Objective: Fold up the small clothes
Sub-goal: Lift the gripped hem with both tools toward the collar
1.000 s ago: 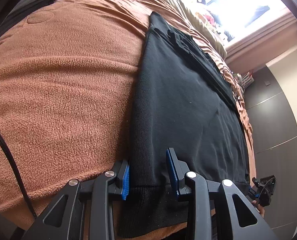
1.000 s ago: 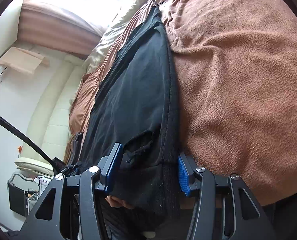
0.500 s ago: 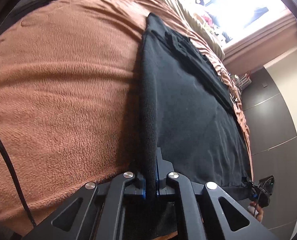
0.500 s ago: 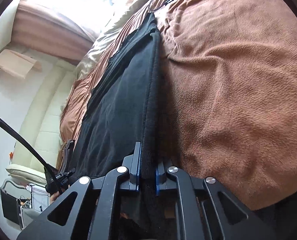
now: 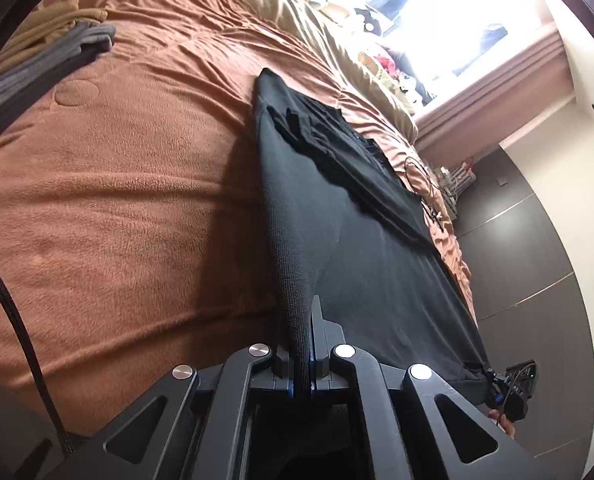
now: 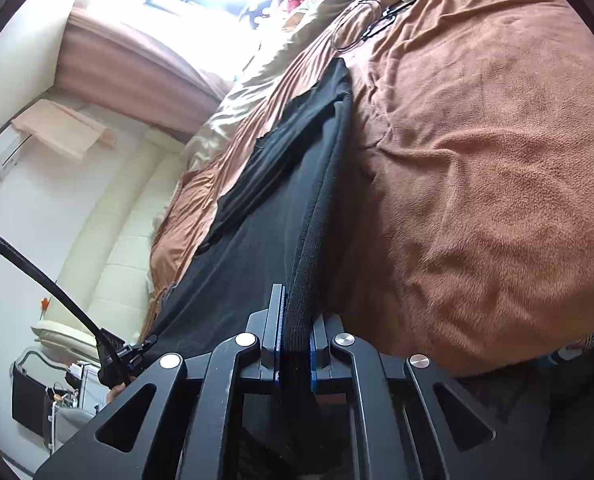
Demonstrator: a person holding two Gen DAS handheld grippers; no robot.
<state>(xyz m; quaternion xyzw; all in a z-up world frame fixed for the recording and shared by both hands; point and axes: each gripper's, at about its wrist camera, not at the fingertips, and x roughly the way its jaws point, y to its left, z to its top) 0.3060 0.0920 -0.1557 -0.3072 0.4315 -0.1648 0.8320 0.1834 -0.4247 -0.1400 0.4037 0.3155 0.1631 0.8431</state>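
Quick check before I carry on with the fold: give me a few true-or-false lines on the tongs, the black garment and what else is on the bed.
1. The left tongs are shut on the black garment. True.
2. The right tongs hang open above the garment. False: they are shut on its ribbed edge.
3. The garment lies on a brown blanket. True, though the gripped edge is lifted off it.
4. The garment is white. False: it is black.
5. A grey and tan pile of clothes sits at the far left of the bed. True.
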